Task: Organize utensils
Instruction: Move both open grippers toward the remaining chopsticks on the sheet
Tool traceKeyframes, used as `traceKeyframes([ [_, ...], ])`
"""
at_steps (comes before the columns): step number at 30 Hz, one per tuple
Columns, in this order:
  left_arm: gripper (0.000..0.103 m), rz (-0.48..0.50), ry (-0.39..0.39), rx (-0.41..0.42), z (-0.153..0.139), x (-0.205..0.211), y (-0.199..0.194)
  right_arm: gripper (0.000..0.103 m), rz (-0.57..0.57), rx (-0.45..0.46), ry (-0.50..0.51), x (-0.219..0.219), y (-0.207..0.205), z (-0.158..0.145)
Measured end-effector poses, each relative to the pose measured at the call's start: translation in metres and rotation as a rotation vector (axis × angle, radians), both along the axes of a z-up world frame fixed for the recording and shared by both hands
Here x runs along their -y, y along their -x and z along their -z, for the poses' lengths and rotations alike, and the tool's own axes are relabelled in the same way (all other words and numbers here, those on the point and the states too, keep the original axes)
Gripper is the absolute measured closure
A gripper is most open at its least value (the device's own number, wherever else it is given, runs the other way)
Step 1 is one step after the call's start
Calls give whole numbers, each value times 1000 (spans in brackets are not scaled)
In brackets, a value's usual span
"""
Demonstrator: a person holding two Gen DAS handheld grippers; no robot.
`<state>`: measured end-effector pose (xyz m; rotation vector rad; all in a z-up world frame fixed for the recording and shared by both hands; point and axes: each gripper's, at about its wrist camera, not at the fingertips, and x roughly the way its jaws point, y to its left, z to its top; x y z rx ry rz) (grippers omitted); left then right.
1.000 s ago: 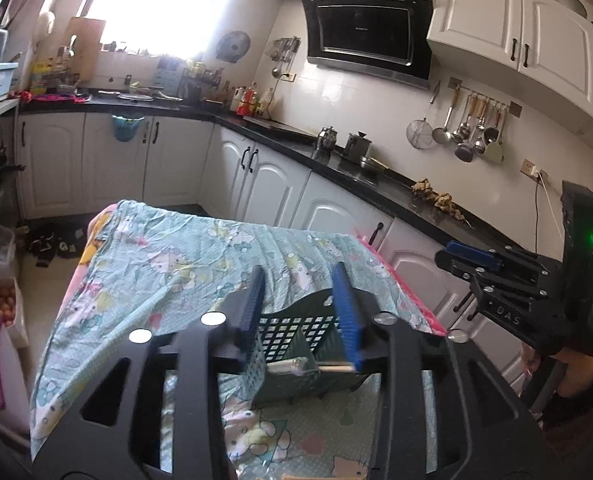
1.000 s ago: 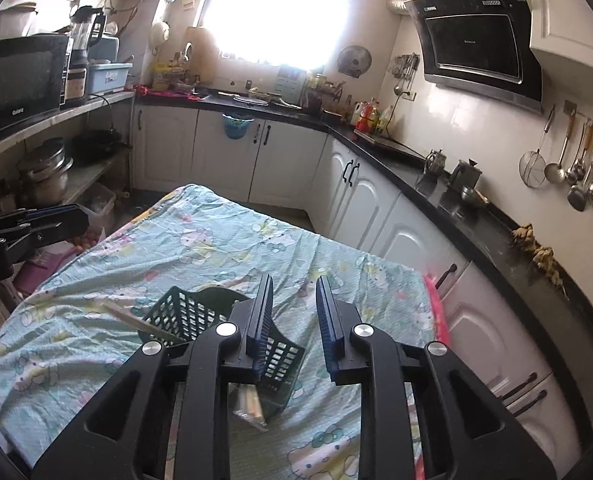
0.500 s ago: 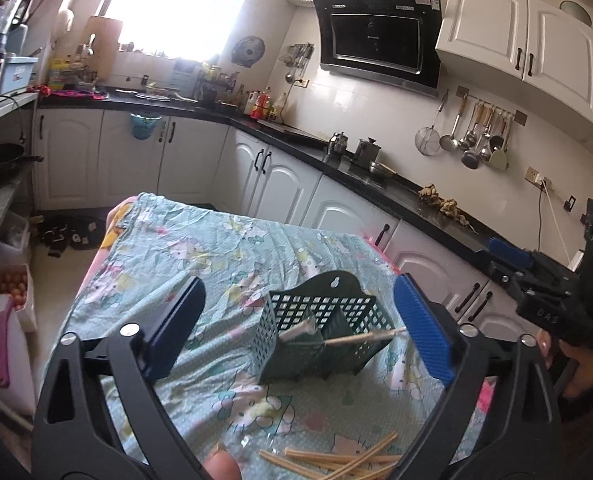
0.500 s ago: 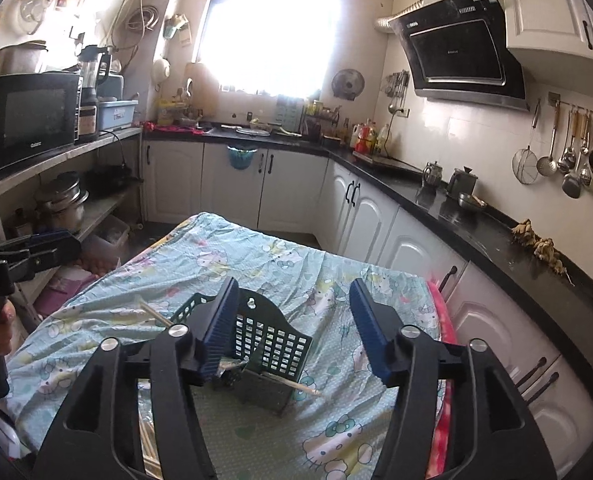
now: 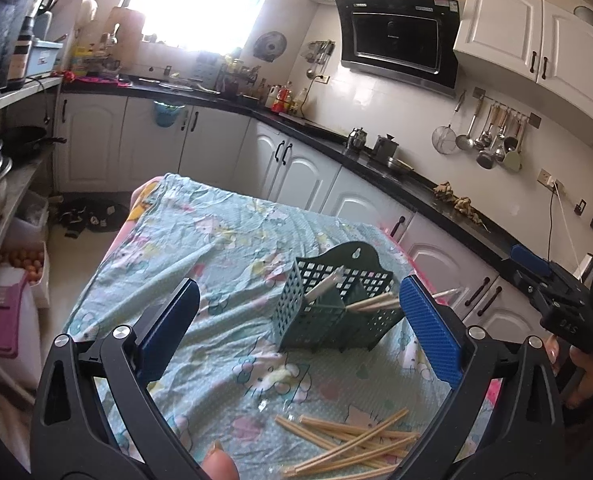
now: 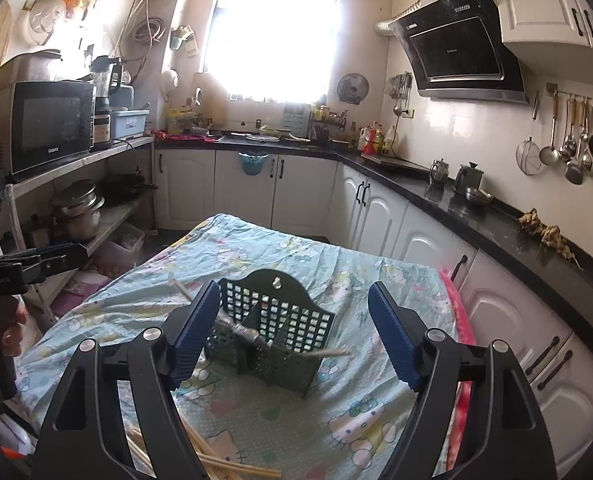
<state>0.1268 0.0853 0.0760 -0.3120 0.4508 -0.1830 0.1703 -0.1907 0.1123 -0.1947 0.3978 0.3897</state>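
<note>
A dark green mesh utensil basket [image 5: 336, 304] stands on the table covered with a light blue cartoon cloth [image 5: 224, 248]; it also shows in the right wrist view [image 6: 272, 328]. Chopsticks [image 5: 372, 302] stick out of its compartments, one out the right side [image 6: 328, 354]. A loose pile of wooden chopsticks [image 5: 352, 444] lies on the cloth at the near edge, also low in the right wrist view [image 6: 216, 460]. My left gripper [image 5: 296, 324] is wide open and empty, held above the cloth near the basket. My right gripper [image 6: 294, 332] is wide open and empty, framing the basket from above.
White cabinets and a black counter [image 5: 396, 172] run along the right and back. A shelf with a microwave [image 6: 48, 124] and pots [image 6: 78, 208] stands at the left. The other hand-held gripper shows at each view's edge [image 5: 568, 308] [image 6: 28, 268].
Both grippers went from nearly shut to wide open and pulled back and up from the basket. The loose chopstick pile came into view at the near edge.
</note>
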Motion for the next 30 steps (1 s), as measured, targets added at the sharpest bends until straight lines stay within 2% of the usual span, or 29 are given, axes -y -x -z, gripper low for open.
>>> traceKeyframes([
  [14, 11, -29, 18, -41, 19, -12, 21, 28, -10, -60, -4, -2, 23, 26],
  [18, 11, -33, 6, -50, 23, -12, 28, 23, -8, -73, 0, -1, 29, 33],
  [30, 11, -9, -42, -119, 51, -6, 42, 23, -13, -127, 4, 2, 38, 59],
])
